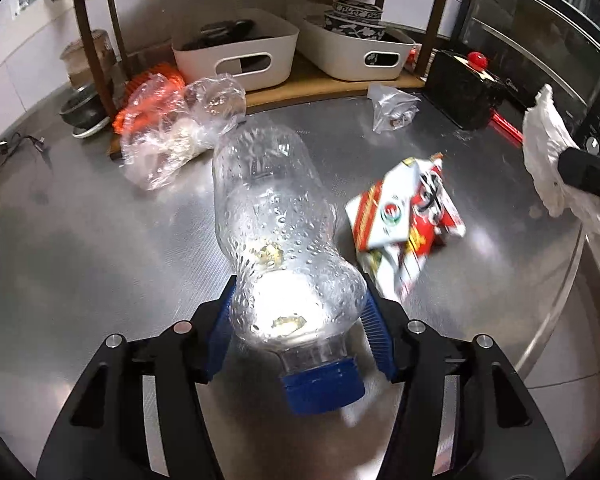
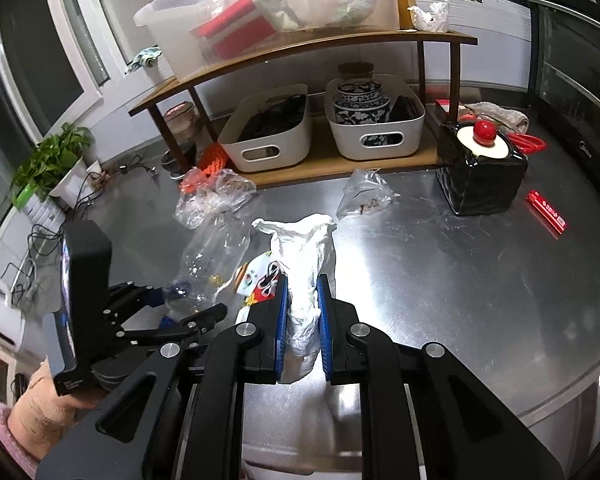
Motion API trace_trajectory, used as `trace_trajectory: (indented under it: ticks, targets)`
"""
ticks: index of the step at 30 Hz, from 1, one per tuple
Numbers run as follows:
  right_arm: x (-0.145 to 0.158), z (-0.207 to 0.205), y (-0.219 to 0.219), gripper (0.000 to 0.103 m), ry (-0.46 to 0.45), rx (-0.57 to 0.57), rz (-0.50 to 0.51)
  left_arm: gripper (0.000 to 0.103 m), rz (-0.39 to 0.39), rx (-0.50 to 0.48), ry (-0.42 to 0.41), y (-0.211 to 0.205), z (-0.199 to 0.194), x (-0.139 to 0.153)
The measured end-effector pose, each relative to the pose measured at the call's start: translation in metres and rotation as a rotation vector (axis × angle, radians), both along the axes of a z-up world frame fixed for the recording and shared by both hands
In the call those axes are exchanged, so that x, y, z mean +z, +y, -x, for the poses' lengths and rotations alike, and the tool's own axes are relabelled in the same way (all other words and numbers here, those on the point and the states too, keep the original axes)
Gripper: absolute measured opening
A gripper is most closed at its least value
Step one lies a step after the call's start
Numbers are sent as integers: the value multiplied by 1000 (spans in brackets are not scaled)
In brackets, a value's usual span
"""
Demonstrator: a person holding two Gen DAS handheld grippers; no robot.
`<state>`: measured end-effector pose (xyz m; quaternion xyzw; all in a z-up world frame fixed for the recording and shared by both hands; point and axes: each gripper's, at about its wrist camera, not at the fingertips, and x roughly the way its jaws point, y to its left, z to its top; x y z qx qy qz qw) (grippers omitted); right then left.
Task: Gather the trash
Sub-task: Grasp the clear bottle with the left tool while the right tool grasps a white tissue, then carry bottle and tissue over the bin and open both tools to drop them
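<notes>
Open steel counter [image 2: 440, 280] right; crumpled carton [image 1: 404, 216], 2 plastic bags [image 1: 168, 136] and shelf rack [image 2: 300, 92] block ahead.

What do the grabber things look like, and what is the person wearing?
Both grippers, the left gripper and the right gripper, have black angular frames, silver round bolts and ribbed blue pads on the fingers. The person's hand shows a fuzzy pink sleeve.
</notes>
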<state>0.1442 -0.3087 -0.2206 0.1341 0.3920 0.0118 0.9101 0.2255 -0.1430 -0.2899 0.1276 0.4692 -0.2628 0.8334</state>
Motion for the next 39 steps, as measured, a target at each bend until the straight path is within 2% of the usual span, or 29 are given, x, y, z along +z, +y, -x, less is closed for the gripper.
trace_trajectory:
  ticks: [5,16,26,31,39]
  targets:
    - [-3,17,19,15,4,33,-12,55,-6,10,-11,21,32,11]
    - [-30,67,84,15,65,160,-45,54,-12,57,-19,90,141,26]
    - [-50,122,111,15,119,204,-41,54,35,71,-8,130,224,37]
    - [-80,138,121,15,191,214,-45,55,37,64,31,140,248,19]
    - [-139,145,133,15,308,201,-36,55,25,107,177,150,256,-55]
